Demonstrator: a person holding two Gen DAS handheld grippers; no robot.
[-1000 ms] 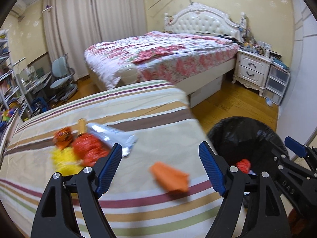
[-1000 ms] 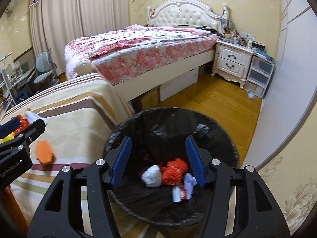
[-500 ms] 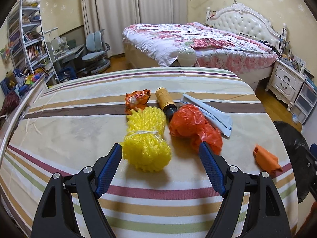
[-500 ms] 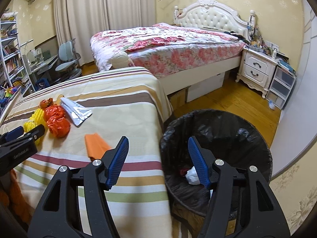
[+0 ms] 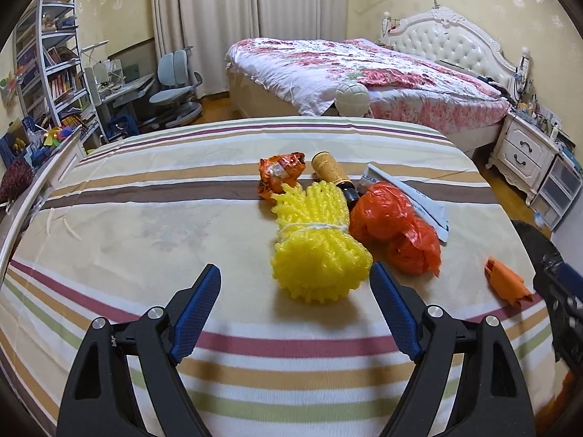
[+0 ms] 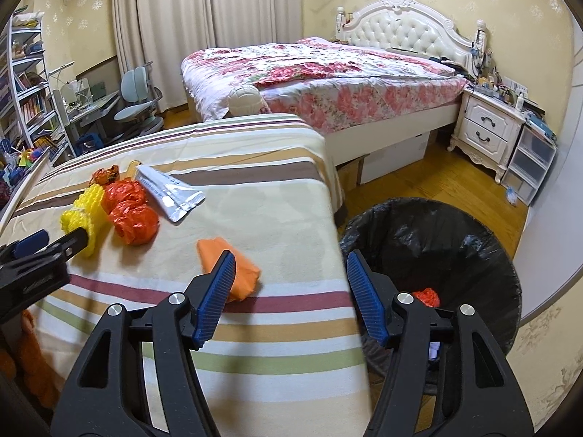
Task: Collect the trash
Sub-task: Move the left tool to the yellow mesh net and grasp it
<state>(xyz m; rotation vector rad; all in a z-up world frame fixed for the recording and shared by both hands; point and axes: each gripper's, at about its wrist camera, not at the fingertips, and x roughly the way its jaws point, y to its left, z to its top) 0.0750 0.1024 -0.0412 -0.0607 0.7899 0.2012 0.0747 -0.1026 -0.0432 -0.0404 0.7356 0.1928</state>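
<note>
Now your left tongs [image 5: 295, 291] gape wide just short of the yellow foam net [image 5: 317, 244] on the striped bed [image 5: 145, 218]; right tongs [image 6: 289, 284] wide too, empty; probably light, squashy, pinch its tied waist.

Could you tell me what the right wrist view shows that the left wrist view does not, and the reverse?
Only the right wrist view looks into the black-lined bin, with an orange mesh scrap inside.

Only the left wrist view shows the brown bottle clearly, lying behind the yellow foam net.

Both show the net, the orange plastic bags, the white sachet and the orange folded piece on the striped cover. The left gripper and right gripper have open, empty jaws.
</note>
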